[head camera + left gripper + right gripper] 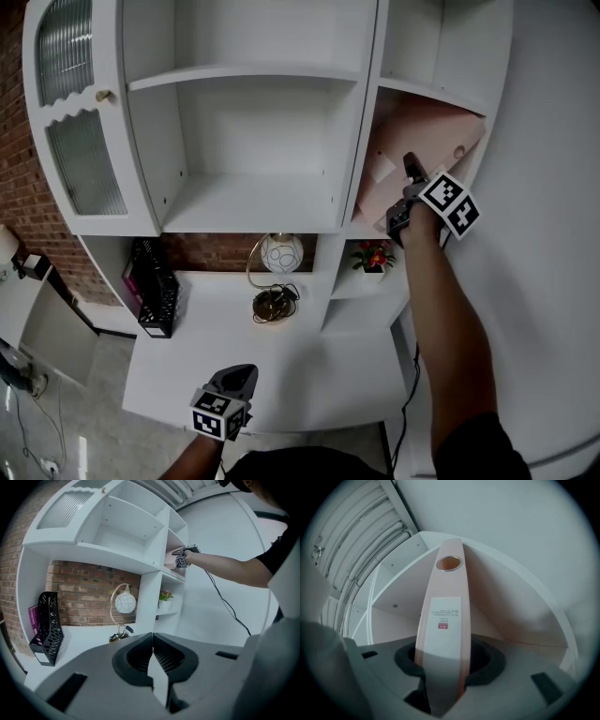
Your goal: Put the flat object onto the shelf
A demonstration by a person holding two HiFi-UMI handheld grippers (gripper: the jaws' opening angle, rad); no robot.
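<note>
**Right gripper view: binder half-shelved and leaning, so a slip is the main worry**

The right gripper pinches the spine of the pink binder, which fills the gap between its jaws and runs up and away from them, its finger hole at the far end. In the head view the binder sits ahead of the right gripper, inside the narrow shelf compartment. It is tilted, with its upper corner towards the side wall beyond the jaws. The left gripper is pressed together on nothing, held low and well apart from the right one.

The likeliest trouble, as I judge it, is letting go while the binder leans. With no support beside it, its lower edge could skid back towards the jaws and off the front lip. The flower pot stands on the ledge below the right gripper and would take the hit.

A second risk comes on pulling back. If the pads drag on the spine, the binder follows them out. Pushing further in at this slant could also wedge the far corner against the board above.
</note>
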